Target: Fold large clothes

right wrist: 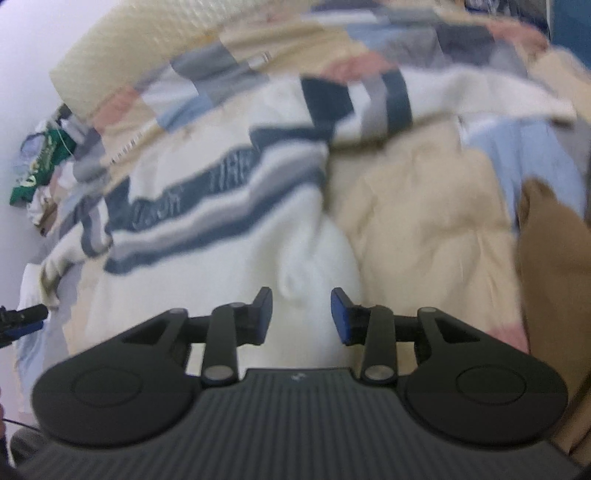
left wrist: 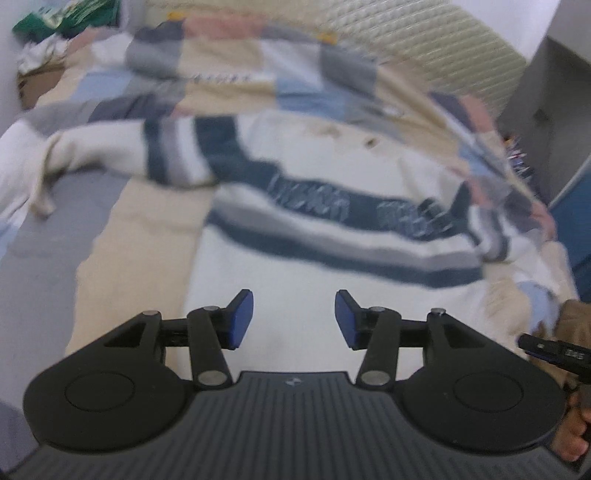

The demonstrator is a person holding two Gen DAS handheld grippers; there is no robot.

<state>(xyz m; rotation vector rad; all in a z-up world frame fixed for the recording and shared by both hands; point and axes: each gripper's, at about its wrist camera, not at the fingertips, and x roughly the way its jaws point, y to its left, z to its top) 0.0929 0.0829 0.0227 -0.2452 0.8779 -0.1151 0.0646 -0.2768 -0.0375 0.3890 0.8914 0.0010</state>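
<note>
Above the sweater's [left wrist: 314, 229] hem, the left hand-held gripper [left wrist: 293, 319] and right hand-held gripper [right wrist: 301, 315] hang apart, empty; next, each likely pinches a hem corner.

Soft even daylight; heavy motion blur, fisheye-bent edges.

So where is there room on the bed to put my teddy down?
The beige quilt patch between the striped sweater and the brown garment is bare. So is the grey-beige strip left of the sweater. The far corner near the green item is crowded.
</note>
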